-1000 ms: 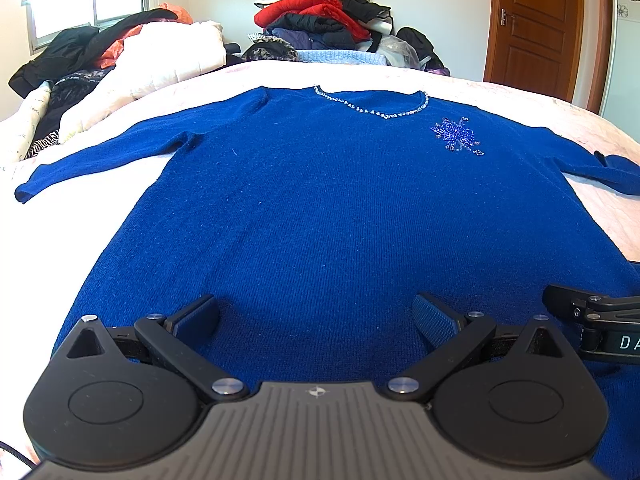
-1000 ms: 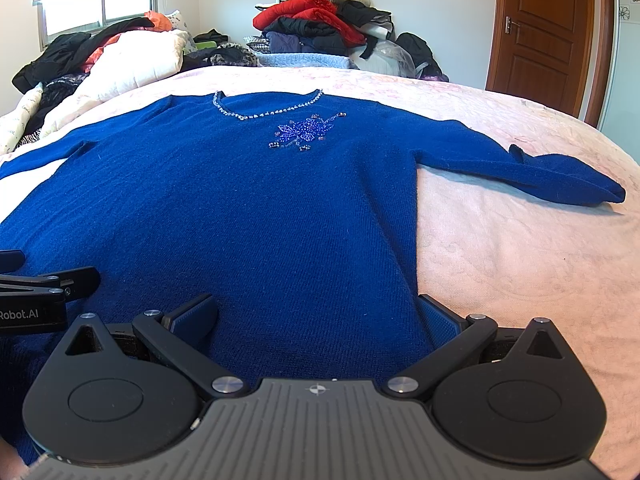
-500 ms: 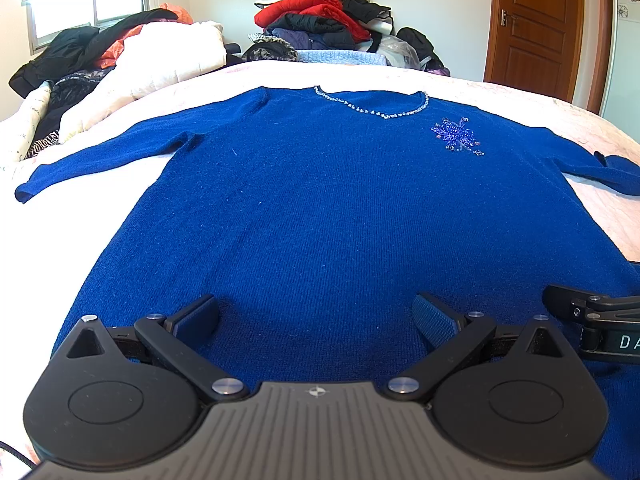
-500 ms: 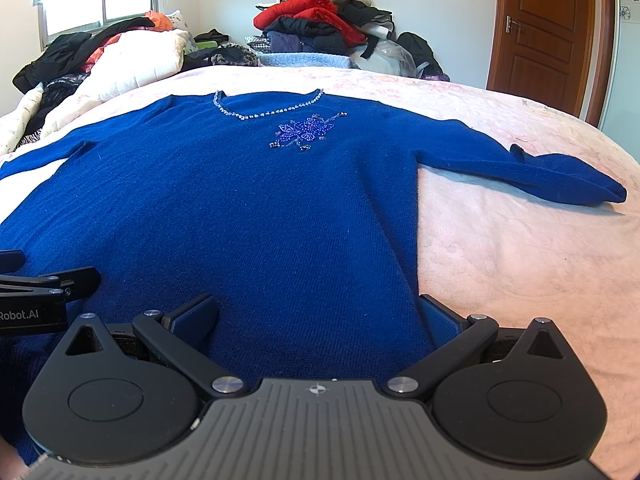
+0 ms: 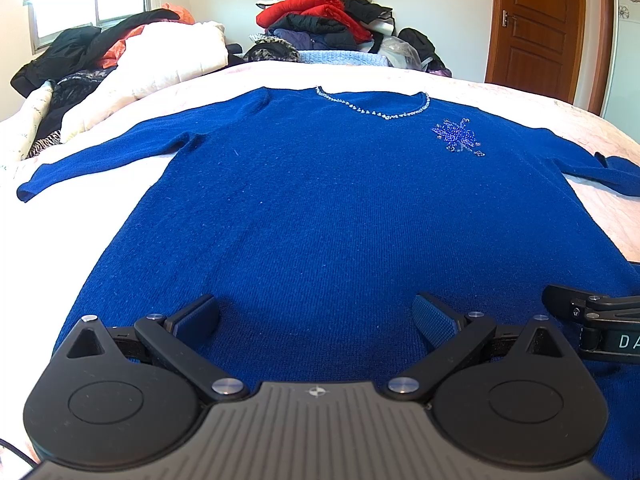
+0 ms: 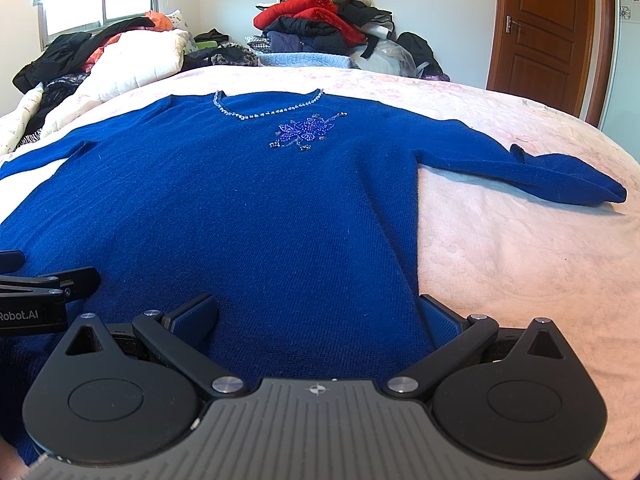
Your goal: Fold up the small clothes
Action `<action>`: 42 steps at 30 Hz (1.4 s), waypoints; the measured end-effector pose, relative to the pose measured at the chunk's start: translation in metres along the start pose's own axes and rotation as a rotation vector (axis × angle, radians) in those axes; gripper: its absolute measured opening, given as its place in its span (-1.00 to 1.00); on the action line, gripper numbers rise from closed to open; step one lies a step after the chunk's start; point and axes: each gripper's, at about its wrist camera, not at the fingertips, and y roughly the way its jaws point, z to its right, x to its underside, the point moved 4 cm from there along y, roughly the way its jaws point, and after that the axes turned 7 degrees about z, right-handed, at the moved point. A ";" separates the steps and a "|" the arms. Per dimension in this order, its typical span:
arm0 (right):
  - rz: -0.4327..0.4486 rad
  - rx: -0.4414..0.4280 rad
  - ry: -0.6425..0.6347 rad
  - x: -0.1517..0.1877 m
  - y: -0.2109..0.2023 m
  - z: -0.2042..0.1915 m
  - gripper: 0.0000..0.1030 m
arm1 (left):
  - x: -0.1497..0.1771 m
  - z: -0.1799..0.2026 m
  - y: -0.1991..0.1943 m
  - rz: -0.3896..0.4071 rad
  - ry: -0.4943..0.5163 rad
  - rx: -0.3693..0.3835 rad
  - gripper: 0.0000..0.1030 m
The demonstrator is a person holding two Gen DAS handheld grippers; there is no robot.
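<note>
Royal-blue knit sweater (image 5: pixel 320 208) spread flat, front up, on the pale pink bedspread (image 6: pixel 520 248), neckline away, hem toward the cameras, both sleeves thrown out to the sides. Soft, limp stuff by the look of it, a fine rib knit with some weight; likely to sag and stretch if lifted from a single pinch, and to cling a little to the quilted cover rather than slide. Beaded neckline trim (image 6: pixel 268 112) and sequinned flower (image 6: pixel 306 132) on the chest: the only fragile parts, best kept out of the pads. Sensible holds, then: the two hem corners for a lengthwise fold, or a cuff, left sleeve end (image 5: pixel 28 192) or right sleeve end (image 6: pixel 600 194), for bringing the arms in first. Left gripper (image 5: pixel 316 316) low over the hem on its own side, jaws spread wide, nothing between the blue pads. Right gripper (image 6: pixel 316 316) likewise splayed, outer pad sitting right at the sweater's side edge, perhaps touching the knit, hard to say through the fisheye. Each tool's tip peeking into the other's view, side by side along the hem. Compared with a second ago: no change worth calling, same poses, same gape, sweater undisturbed, not a wrinkle added. Heaped clothes (image 5: pixel 320 20) far behind, untouched.
</note>
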 end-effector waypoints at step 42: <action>0.068 -0.053 1.198 -0.057 0.074 0.348 0.82 | -0.049 0.028 0.041 -0.100 0.026 -0.015 1.00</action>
